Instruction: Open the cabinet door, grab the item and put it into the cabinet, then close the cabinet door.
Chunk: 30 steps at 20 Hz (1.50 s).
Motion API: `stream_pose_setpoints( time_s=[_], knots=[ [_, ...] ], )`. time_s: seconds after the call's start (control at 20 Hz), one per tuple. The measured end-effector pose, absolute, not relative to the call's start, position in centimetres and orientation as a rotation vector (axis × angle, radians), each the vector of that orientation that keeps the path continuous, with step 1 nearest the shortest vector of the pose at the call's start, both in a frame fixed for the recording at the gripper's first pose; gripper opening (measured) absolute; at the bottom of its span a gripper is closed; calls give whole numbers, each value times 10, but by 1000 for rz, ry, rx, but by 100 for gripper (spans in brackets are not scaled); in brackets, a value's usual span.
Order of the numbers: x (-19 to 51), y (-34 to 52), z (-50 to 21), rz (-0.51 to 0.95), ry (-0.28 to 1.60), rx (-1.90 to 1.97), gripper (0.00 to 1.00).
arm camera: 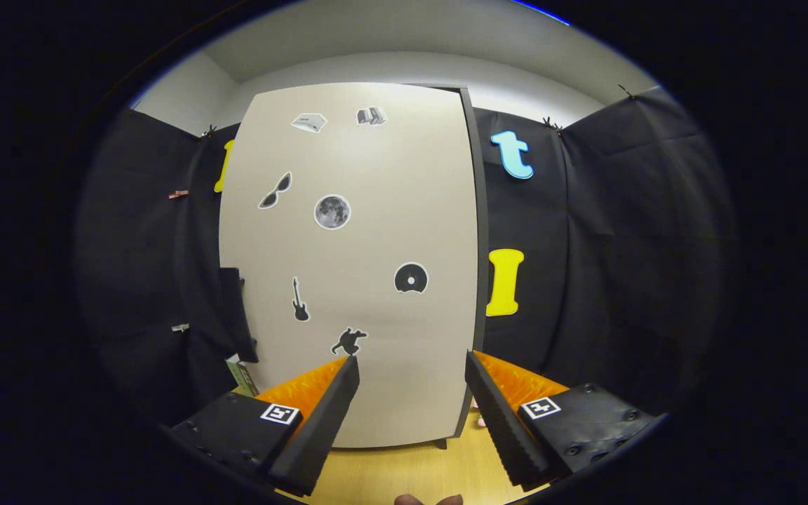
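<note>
A hand-held gripper (411,393) faces a tall beige cabinet door (348,266) in a black-draped booth, its two ribbed black fingers (327,414) spread wide apart with nothing between them. The door stands upright just ahead of the fingertips on a pale wooden table (404,470). Its flat face is dotted with small stickers, among them a moon (332,212), a disc (411,278) and a guitar (299,300).

The door looks like a stiff, smooth, light panel with no handle or knob in sight. Its dark right edge (477,245) stands out as a thin strip, and that appears the likeliest place to hook a finger and swing it. A flat face this smooth would probably let the pads slide.

Whether the door is fully shut or slightly ajar cannot be told, nor on which side it hinges. The cabinet's body and inside are hidden behind it. A greenish, box-like object (243,375) peeks out by the door's lower left corner, mostly covered; it may be the item to stow, but that is uncertain. Something small and pinkish (480,421) lies low by the right edge, too small to identify.
</note>
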<state>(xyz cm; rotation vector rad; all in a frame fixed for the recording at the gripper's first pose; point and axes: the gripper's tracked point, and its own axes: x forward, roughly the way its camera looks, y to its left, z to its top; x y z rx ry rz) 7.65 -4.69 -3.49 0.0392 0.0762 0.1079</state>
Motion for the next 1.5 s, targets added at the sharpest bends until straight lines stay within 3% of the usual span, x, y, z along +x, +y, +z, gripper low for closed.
stream_pose_setpoints(
  time_s=[0.7,1.5],
  knots=[
    [37,-32,-28,223,19,11,98],
    [29,-39,-28,222,31,83,98]
  ],
)
